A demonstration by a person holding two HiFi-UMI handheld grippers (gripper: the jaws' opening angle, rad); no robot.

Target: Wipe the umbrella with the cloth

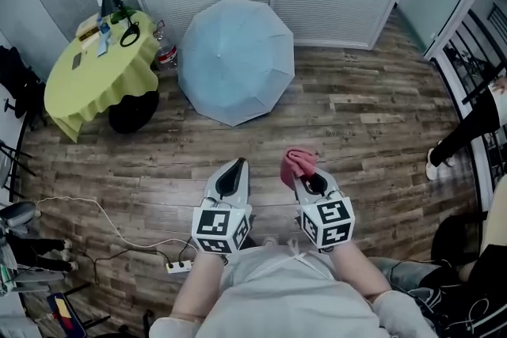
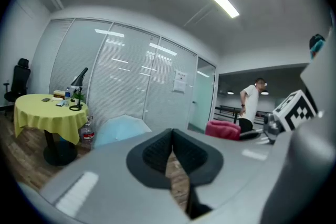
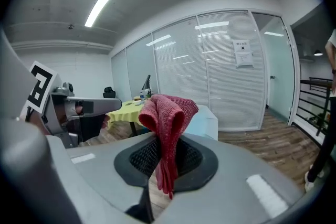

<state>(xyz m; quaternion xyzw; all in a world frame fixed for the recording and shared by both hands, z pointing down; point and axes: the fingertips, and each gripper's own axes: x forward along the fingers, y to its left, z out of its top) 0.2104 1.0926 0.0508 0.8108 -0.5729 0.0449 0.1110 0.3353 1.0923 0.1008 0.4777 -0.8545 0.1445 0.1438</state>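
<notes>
An open pale blue umbrella (image 1: 236, 59) rests on the wooden floor by the blinds, canopy facing me; it also shows as the umbrella (image 2: 119, 128) and behind the cloth as the umbrella (image 3: 205, 119). My right gripper (image 1: 305, 174) is shut on a red cloth (image 1: 298, 164), which bunches above the jaws and hangs between them as the cloth (image 3: 167, 123). My left gripper (image 1: 234, 170) is shut with nothing in it, its pads meeting in the left gripper view (image 2: 170, 150). Both grippers are held side by side, well short of the umbrella.
A round table with a yellow cover (image 1: 101, 71) stands left of the umbrella, with a lamp, scissors and bottles on it. A water bottle (image 1: 165, 51) stands between them. A power strip and cable (image 1: 178, 265) lie at lower left. A person (image 2: 251, 105) stands to the right.
</notes>
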